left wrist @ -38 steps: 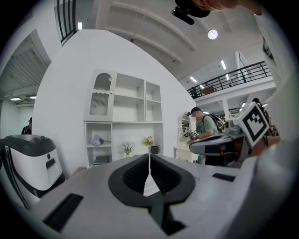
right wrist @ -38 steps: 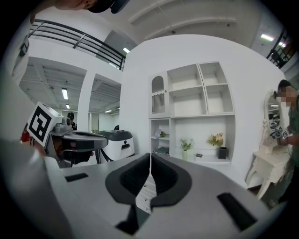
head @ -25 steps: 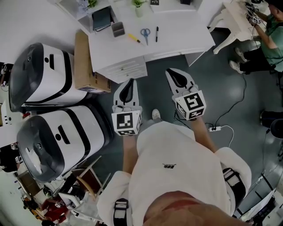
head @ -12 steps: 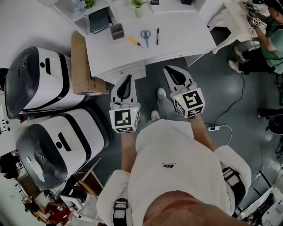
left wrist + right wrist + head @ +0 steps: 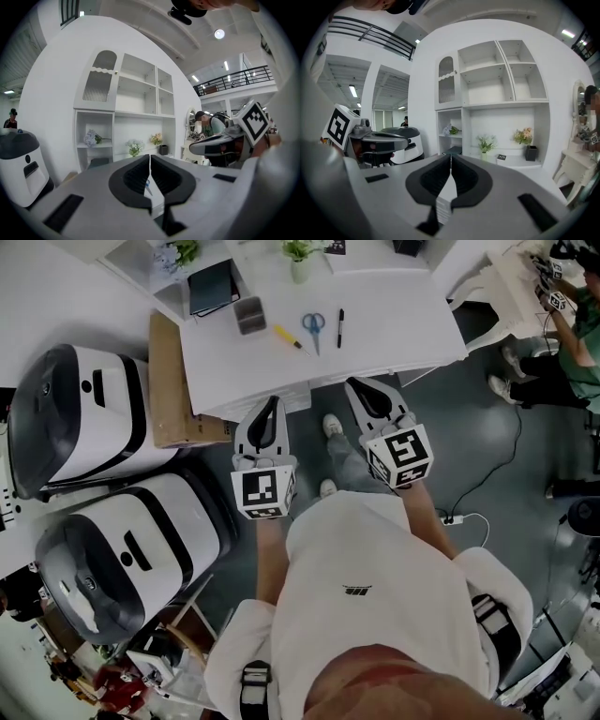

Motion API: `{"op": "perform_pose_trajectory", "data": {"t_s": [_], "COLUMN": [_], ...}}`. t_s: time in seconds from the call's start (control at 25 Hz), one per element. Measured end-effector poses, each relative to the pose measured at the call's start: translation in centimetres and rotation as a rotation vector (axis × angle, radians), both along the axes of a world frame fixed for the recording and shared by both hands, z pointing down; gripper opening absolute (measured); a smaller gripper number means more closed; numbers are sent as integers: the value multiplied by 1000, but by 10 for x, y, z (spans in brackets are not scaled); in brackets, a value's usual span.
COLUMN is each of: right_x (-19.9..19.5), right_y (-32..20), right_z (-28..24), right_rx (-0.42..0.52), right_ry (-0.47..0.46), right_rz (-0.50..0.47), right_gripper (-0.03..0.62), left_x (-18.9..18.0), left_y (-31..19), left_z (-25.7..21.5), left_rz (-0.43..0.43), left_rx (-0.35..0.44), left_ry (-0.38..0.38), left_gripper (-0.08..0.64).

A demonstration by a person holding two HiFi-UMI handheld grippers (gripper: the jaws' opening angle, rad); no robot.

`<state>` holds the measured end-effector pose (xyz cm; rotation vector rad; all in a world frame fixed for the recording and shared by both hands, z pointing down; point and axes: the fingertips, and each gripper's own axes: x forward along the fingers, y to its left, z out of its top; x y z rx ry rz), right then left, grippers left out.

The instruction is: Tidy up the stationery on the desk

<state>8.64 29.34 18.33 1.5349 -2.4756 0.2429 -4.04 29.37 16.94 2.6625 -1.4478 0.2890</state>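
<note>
On the white desk (image 5: 394, 329) in the head view lie blue-handled scissors (image 5: 312, 326), a black pen (image 5: 339, 326), a yellow marker (image 5: 285, 336) and a grey pen holder (image 5: 249, 314). A dark notebook (image 5: 210, 285) rests at the desk's back left. My left gripper (image 5: 273, 409) hovers just short of the desk's front edge, jaws shut and empty. My right gripper (image 5: 367, 392) hangs beside it, also shut with nothing held. In the left gripper view the left gripper (image 5: 150, 158) points at the shelf, and the scissors (image 5: 148, 185) show in a sliver between the jaws. The right gripper (image 5: 450, 159) faces the same shelves.
Two large white-and-black machines (image 5: 84, 413) stand left of the desk, with a cardboard box (image 5: 173, 381) between them and the desk. A small potted plant (image 5: 300, 254) sits at the desk's back. A seated person (image 5: 572, 343) is at the far right. A power strip (image 5: 450, 515) with cable lies on the floor.
The desk has come closer to both grippers as I step forward. Both grippers stay shut and side by side.
</note>
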Motion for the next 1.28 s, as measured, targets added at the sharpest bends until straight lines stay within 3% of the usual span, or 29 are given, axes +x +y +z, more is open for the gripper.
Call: {"op": "perform_pose_trajectory", "data": {"t_s": [0.64,1.28], "right_x": [-16,-39], "right_y": [-141,-211], "right_z": [54,131], "right_rx": [-129,-248], "right_ry": [-11,24], "right_rz": [-217,-386], "right_gripper": [-2,-2], "left_x": [5,-5], "left_y": [-118,-185], "left_z": [59,120], "left_rz": [-156,-275], "left_rx": [-146,-216], "left_ry": [-18,-30], "left_gripper": [0,0]}}
